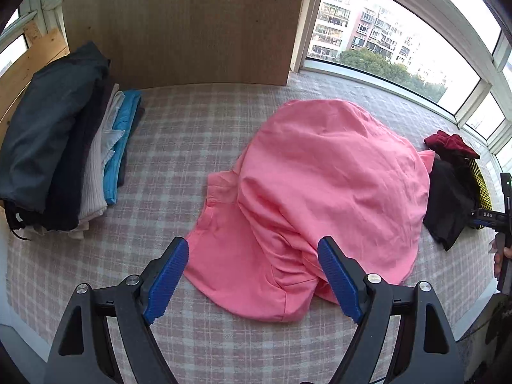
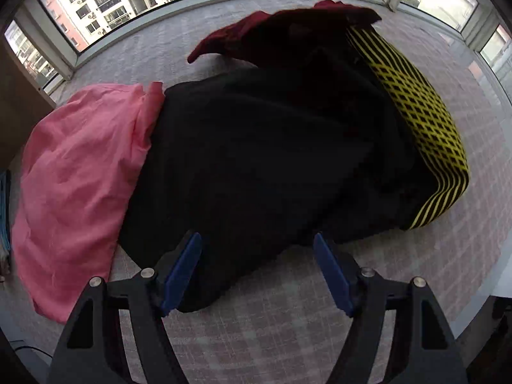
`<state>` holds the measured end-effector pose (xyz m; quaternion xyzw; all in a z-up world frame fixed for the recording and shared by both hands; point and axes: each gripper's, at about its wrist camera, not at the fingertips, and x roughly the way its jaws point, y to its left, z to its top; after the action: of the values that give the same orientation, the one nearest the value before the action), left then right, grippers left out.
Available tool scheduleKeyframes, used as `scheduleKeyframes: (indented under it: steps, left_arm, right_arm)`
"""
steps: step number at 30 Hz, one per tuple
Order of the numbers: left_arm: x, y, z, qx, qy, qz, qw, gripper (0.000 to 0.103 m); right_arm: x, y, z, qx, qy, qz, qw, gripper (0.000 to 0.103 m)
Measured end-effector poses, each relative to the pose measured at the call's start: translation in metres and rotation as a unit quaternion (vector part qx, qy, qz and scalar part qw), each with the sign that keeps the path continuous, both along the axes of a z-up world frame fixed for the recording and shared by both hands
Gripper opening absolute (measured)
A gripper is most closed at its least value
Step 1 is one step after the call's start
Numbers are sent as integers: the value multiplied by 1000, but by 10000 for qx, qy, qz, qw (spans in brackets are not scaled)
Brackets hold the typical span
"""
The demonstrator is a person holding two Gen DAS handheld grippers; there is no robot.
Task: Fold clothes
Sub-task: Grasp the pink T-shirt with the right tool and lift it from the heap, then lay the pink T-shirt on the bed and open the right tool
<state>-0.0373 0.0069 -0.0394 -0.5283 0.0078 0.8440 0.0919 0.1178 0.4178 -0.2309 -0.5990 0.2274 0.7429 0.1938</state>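
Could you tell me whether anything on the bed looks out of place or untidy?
Yes. The pink shirt lies rumpled mid-bed, bunched rather than flat. Beside it, a black garment, a dark red one and a yellow-and-black knit form a loose heap. Only the folded stack looks orderly.

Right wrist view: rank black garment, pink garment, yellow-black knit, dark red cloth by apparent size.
1. black garment
2. pink garment
3. yellow-black knit
4. dark red cloth, though it lies farthest back and partly under the black one, so its true size is unsure.
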Motion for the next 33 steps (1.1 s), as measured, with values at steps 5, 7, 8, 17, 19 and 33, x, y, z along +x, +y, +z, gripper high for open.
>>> scheduleKeyframes:
  steps: [5, 7, 8, 17, 19, 33]
  left_arm:
    - [7, 23, -22, -89, -337, -288, 9990, 82]
    - [9, 23, -24, -189, -340, -348, 9986, 82]
    - [10, 23, -26, -239, -340, -372, 9984, 82]
    - [24, -30, -55, -475, -747, -312, 9956, 82]
    - [32, -27, -66, -334, -928, -538, 9937, 82]
    - [17, 31, -103, -30, -1134, -1352, 9843, 20]
  right_arm:
    - [8, 19, -3, -526, 866, -362, 9942, 70]
    - [6, 25, 11, -345, 921, -283, 9948, 37]
    - [4, 28, 18, -254, 948, -244, 9949, 8]
    - [-9, 54, 81, 563, 1187, 111, 9913, 49]
    - [-9, 50, 93, 708, 1209, 264, 9898, 52]
    - [20, -255, 8, -1013, 642, 2944, 9481, 66]
